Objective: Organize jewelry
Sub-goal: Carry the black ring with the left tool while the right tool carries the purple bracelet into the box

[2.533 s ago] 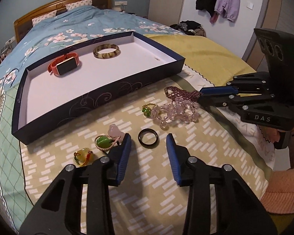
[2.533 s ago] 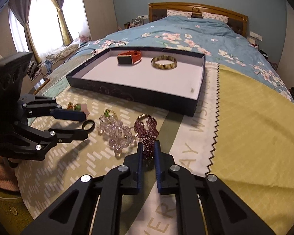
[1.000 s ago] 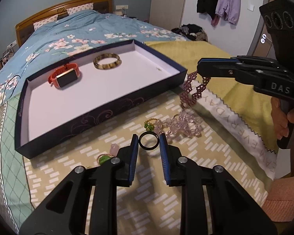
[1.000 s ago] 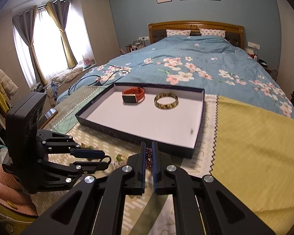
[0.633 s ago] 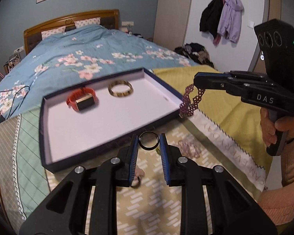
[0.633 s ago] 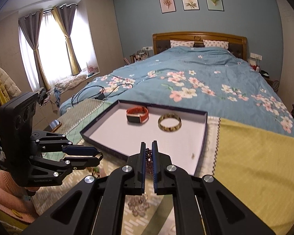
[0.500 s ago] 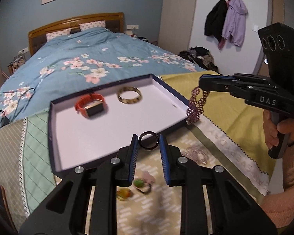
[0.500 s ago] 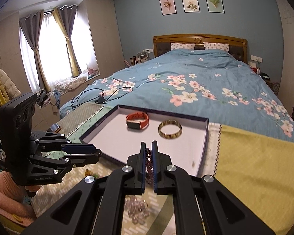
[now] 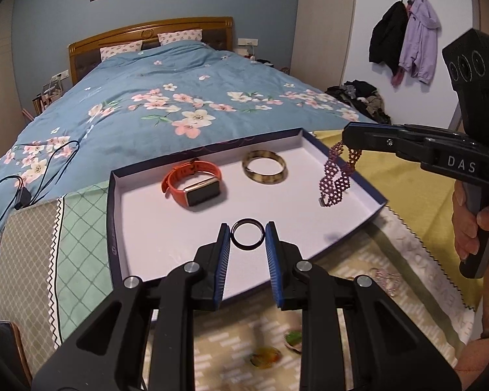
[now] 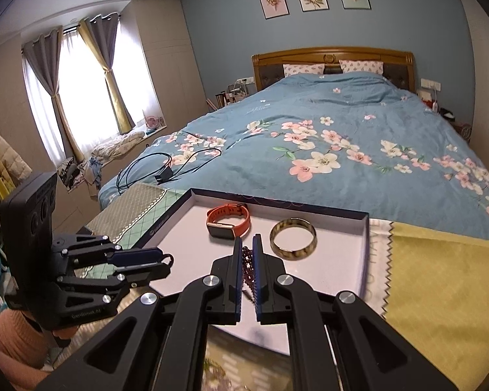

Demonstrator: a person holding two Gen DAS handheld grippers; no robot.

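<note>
My left gripper [image 9: 247, 233] is shut on a black ring [image 9: 247, 224], which hangs above the white floor of a dark-blue box lid [image 9: 112, 208]. My right gripper [image 10: 247, 251] is shut on a maroon beaded bracelet [image 10: 248, 270]; in the left wrist view the bracelet [image 9: 337, 177] dangles over the box's right side from the right gripper [image 9: 350, 138]. An orange smartwatch [image 9: 192, 184] and a tortoiseshell bangle [image 9: 264, 171] lie inside the box. The left gripper [image 10: 166, 262] shows at the left in the right wrist view, over the box's near-left edge.
The box sits on patterned cloths at the foot of a blue floral bed [image 9: 166, 97]. Coloured stone rings [image 9: 265, 356] and a clear bead bracelet [image 9: 383, 277] lie on the cloth below the grippers. A black cable [image 9: 26, 176] lies left of the box.
Both grippers have lifted away from the cloth and moved forward over the box, the left carrying the black ring, the right the maroon bracelet. The loose jewelry has dropped below the view.
</note>
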